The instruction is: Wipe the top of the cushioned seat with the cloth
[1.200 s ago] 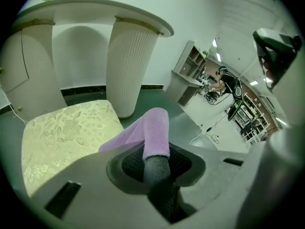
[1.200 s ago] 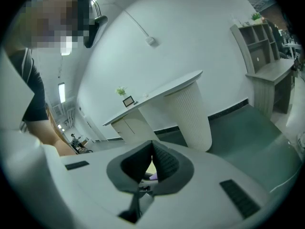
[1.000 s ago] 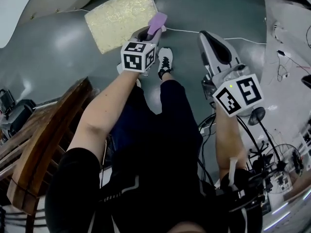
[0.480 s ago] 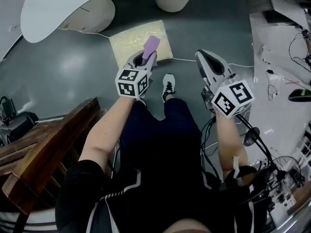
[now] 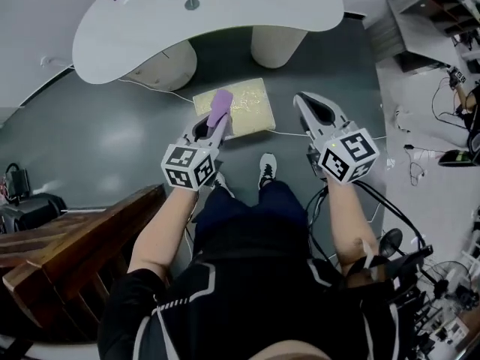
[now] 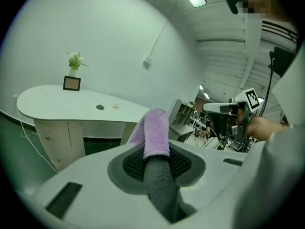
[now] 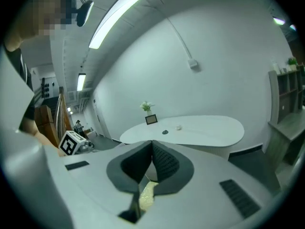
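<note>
Left gripper [image 5: 215,124] clamped on purple cloth [image 5: 220,105], cloth end sticking out past tips. Right gripper [image 5: 309,105] jaws pressed together, nothing between. Both raised ahead of shoes [image 5: 267,169]. Yellow seat [image 5: 251,107] on floor beyond, cloth over its near-left edge. White table [image 5: 210,21] behind seat.
</note>
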Tool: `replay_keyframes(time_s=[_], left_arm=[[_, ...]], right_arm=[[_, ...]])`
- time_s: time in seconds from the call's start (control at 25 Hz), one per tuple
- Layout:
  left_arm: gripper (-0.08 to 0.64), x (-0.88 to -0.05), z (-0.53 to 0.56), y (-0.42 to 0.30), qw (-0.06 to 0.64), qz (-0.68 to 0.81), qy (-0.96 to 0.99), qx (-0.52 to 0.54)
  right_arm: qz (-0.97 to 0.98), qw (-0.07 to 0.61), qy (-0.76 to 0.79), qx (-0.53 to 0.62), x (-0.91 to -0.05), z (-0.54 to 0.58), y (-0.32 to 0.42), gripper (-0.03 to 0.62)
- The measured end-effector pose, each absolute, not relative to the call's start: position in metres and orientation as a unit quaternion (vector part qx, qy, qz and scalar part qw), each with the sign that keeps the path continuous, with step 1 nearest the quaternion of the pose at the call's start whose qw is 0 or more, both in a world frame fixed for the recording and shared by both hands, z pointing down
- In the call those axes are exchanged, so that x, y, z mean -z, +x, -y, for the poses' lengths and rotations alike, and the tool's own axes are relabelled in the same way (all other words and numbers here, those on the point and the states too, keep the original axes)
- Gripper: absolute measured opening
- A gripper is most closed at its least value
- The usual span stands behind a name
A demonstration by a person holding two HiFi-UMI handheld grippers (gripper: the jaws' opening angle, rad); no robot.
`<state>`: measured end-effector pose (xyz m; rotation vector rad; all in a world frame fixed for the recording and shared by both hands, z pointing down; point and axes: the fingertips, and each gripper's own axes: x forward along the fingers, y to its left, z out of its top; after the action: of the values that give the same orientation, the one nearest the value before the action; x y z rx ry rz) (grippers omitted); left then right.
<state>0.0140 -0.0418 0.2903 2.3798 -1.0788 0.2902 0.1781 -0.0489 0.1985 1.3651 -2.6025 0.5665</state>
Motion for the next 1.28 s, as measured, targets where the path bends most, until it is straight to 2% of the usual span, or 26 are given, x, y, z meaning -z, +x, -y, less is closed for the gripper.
replay_keyframes(time_s=[0.24, 0.44, 0.88, 1.28], left_arm=[[0.08, -0.218, 0.044, -0.027, 0.238, 0.414, 0.877, -0.059], [0.08, -0.168, 0.044, -0.054, 0.192, 0.427, 0.883, -0.033], [0.077, -0.066, 0.036, -0.094, 0.111, 0.445, 0.889, 0.015], [0.074, -0.021, 0.042, -0.12, 0.049, 0.496, 0.866, 0.037]], right_arm=[[0.877, 0.071, 0.451, -0.152, -0.15, 0.056, 0.156, 0.006], [0.87, 0.046, 0.472, -0.136, -0.114, 0.064, 0.153, 0.006], [0.875, 0.041, 0.476, -0.077, -0.048, 0.063, 0.145, 0.006], [0.871, 0.029, 0.487, -0.054, -0.021, 0.067, 0.155, 0.006]])
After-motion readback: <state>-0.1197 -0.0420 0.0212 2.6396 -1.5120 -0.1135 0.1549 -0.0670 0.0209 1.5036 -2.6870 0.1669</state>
